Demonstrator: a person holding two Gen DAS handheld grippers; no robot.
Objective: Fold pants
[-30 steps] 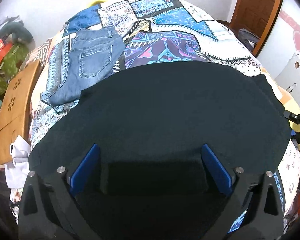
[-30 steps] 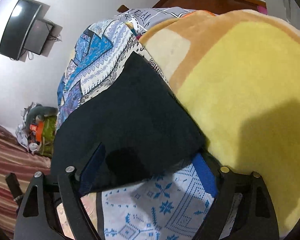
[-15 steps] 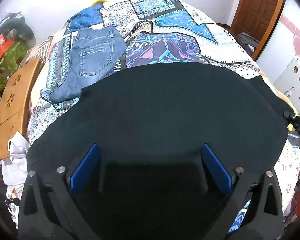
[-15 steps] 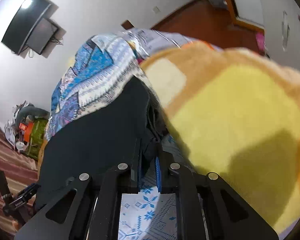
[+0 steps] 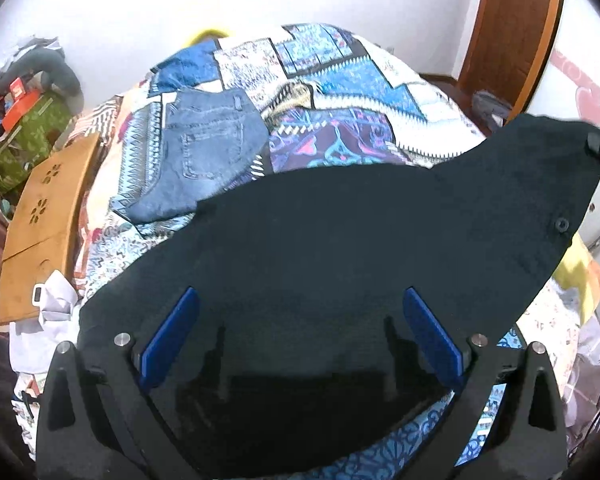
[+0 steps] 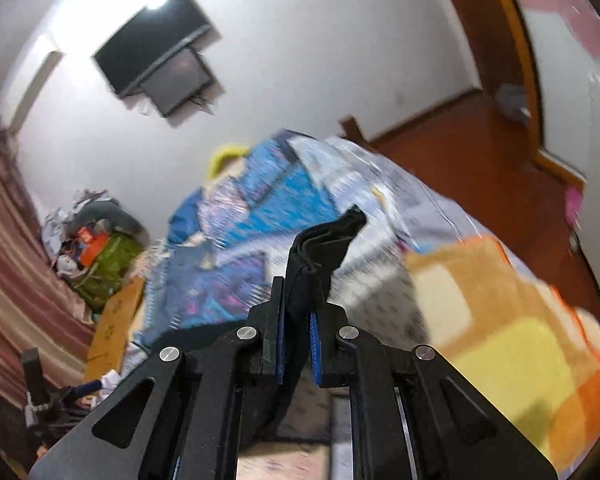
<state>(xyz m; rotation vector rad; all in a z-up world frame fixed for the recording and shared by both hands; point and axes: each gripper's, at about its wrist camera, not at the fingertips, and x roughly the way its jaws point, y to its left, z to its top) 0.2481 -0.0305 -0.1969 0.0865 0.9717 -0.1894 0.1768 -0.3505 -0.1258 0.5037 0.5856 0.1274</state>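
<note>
Black pants point(image 5: 340, 240) lie spread over the patterned bedspread point(image 5: 340, 80) in the left wrist view. Their right corner is lifted off the bed, where my right gripper's tip point(image 5: 598, 146) holds it at the frame's edge. My left gripper point(image 5: 300, 320) hovers over the near part of the pants, its blue pads point(image 5: 172, 336) wide apart and open. In the right wrist view my right gripper point(image 6: 296, 320) is shut on a bunched fold of the black pants point(image 6: 324, 240), which sticks out past the fingertips. The left gripper point(image 6: 36, 392) shows at lower left.
Folded blue jeans point(image 5: 204, 152) rest on the bed's far left. A wooden board point(image 5: 40, 220) leans along the left side, with a green bag point(image 5: 28, 128) behind. A yellow-orange blanket point(image 6: 500, 340) lies at the right. A screen point(image 6: 156, 52) hangs on the wall.
My right gripper closed on the pants' right edge and rose, pulling that corner up off the bed. The left gripper stayed open and lifted a little.
</note>
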